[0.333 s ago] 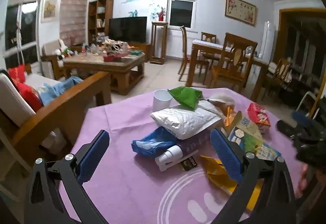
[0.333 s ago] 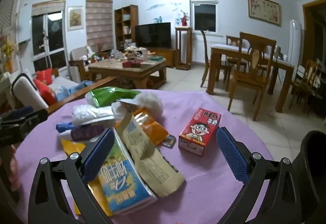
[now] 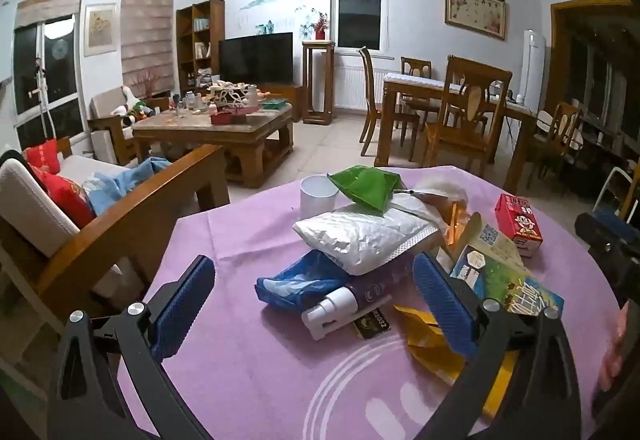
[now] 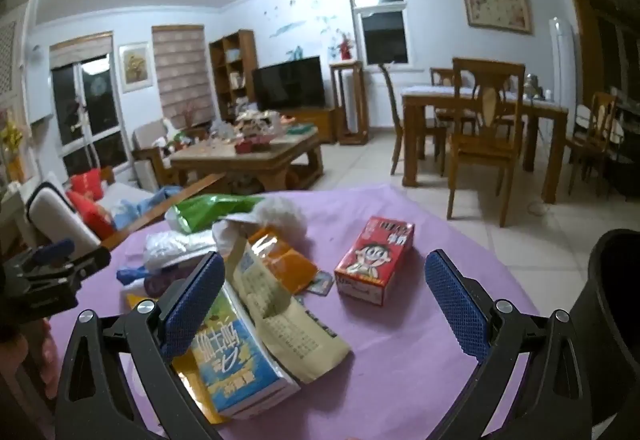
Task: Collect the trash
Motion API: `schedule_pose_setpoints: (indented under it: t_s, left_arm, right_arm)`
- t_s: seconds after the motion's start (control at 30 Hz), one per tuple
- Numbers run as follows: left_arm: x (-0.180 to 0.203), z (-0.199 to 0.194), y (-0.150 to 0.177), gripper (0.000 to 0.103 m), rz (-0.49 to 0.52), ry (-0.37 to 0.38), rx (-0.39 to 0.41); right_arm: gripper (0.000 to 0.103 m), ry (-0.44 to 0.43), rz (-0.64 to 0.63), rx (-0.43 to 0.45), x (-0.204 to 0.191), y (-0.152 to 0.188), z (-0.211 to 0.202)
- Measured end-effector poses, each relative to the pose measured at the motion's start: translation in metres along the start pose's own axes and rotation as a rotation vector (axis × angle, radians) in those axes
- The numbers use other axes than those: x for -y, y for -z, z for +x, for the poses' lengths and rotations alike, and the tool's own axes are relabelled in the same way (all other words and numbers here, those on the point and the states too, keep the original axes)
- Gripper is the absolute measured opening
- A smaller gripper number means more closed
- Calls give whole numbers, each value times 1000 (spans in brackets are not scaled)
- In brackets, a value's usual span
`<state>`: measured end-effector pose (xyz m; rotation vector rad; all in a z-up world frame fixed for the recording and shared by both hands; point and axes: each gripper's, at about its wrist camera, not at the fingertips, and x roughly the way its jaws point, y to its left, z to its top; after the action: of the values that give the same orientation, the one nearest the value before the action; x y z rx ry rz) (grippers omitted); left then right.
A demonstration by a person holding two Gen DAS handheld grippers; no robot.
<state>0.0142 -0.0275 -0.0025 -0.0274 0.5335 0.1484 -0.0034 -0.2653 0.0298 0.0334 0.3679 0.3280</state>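
Purple cloth covers the table, where the trash lies heaped: a silver pouch, blue bag, spray bottle and red carton. Both the left gripper and right gripper gape wide, empty. Wrappers look light, limp and slippery, so pinch a bunched edge; the stiff carton suits a squeeze across its sides.

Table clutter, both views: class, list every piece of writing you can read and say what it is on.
"2032": small black packet under the white-capped tube.
Large Chinese characters on the blue-green carton: too distorted to read surely.
Characters on the red drink box: blurred.
Fine print on the cream packet: too small.
QR code on the same packet, no readable words.
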Motion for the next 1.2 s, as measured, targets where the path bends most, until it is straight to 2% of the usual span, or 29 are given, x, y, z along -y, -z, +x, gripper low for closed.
schedule_pose_setpoints:
  t_s: [0.2, 0.47, 0.5, 1.2]
  left_arm:
    - [18, 5, -4, 98, 53, -30, 1]
    - [13, 1, 0, 98, 7, 6, 4]
    - [4, 0, 1, 98, 4, 13, 4]
    - [-1, -2, 1, 98, -25, 52, 5]
  right_arm:
    - [99, 3, 13, -3, 0, -1, -2]
    - [99, -8, 39, -17, 7, 0, 5]
    - [99, -9, 39, -17, 8, -1, 5]
    - [99, -6, 45, -26, 12, 3, 9]
